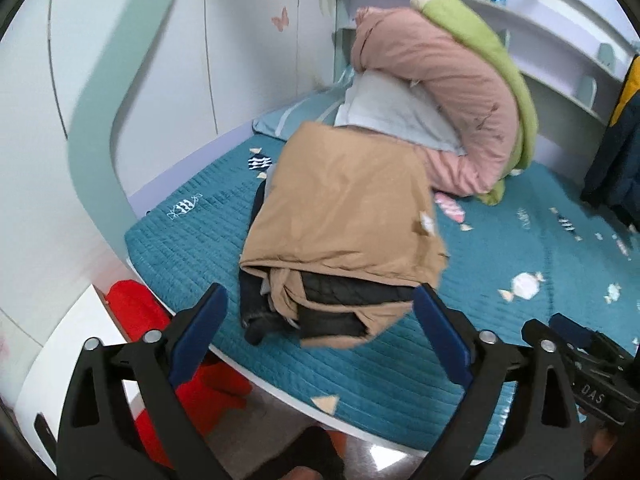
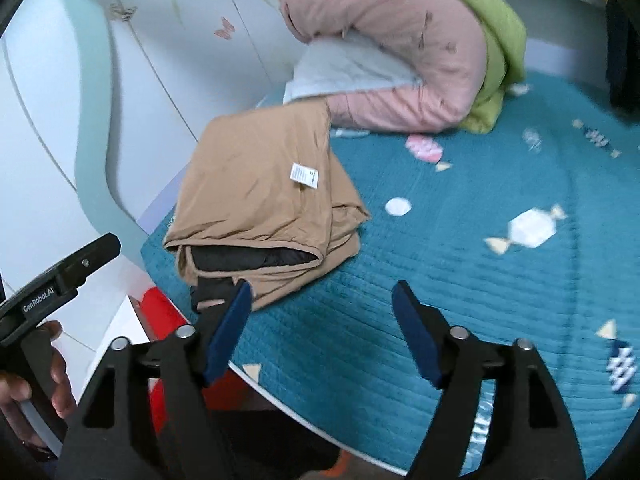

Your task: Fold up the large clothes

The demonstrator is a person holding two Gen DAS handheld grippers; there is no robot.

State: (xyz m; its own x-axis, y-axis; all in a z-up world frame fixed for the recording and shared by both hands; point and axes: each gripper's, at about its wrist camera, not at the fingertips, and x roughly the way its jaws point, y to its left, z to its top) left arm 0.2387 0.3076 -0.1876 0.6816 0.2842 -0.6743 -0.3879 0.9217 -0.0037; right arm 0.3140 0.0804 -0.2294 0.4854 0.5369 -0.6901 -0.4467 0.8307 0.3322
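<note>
Nearest the lens, the left claw (image 1: 320, 320) stands wide open with nothing between its blue pads, hanging over the near edge of a bed (image 1: 500, 320) covered in teal quilting. The right claw (image 2: 322, 316) is also spread open and empty, its jaws clear of any cloth. The tan coat (image 1: 340, 208), dark-lined, lies folded into a rough rectangle on the bed, just beyond the left claw and up and to the left of the right claw, touching neither. Its near edge gapes, showing the black lining (image 1: 352, 292) and a dark sleeve end (image 1: 256, 324) spilling out beside the mattress edge. Behind it, a pink and green quilt (image 1: 460, 92) is heaped over a pale pillow (image 1: 392, 112). The loose sleeve may likely drag the fold open, or the bundle could slide off the bed, since it sits close to the edge.
</note>
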